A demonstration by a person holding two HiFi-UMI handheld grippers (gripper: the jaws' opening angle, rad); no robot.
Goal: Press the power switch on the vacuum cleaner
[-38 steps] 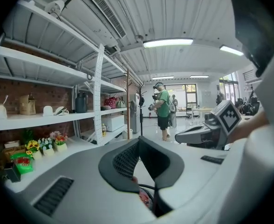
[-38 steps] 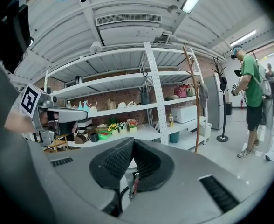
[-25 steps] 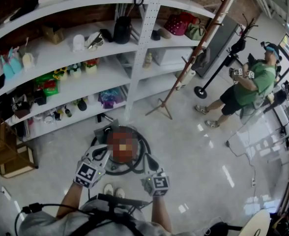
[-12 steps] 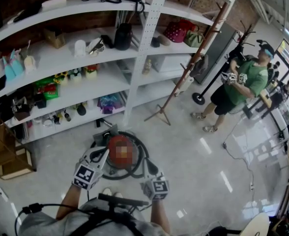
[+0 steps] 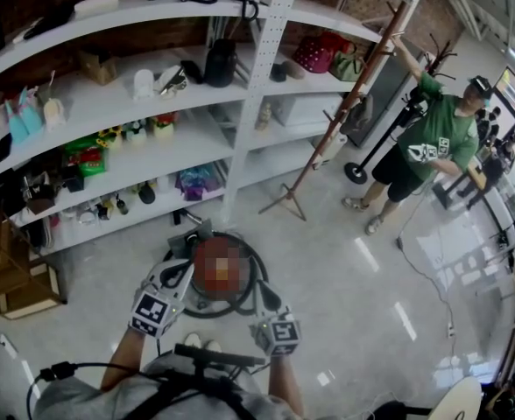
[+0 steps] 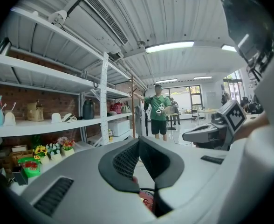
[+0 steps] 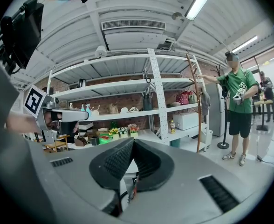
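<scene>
1. Vacuum cleaner (image 5: 218, 294): a round, domed red body on a pale, glossy floor (image 5: 345, 296), with a black ribbed hose (image 5: 259, 265) looped around it. It stands just ahead of the wearer's white shoes (image 5: 203, 339) and in front of the white metal shelving (image 5: 196, 129). A mosaic patch covers its top, and the power switch cannot be made out.
2. Left gripper (image 6: 138, 140): smooth grey shell with black cross-hatched pads. The pad tips are pressed together with nothing between them. Red casing shows just below them.
3. Right gripper (image 7: 133, 141): same build. Its pads also meet at the tip and hold nothing.
4. Change since half a second ago: both grippers and the vacuum cleaner lie as they did. The person in green (image 5: 437, 138) held both hands at the chest then, and now stretches one arm up to the wooden coat stand (image 5: 345, 103).
5. Pose: both forearms reach forward and down. The left marker cube (image 5: 155, 310) and the right marker cube (image 5: 279, 331) sit nearest the wearer. The left tips are at the cleaner's left edge and the right tips at its right edge. Contact cannot be told.
</scene>
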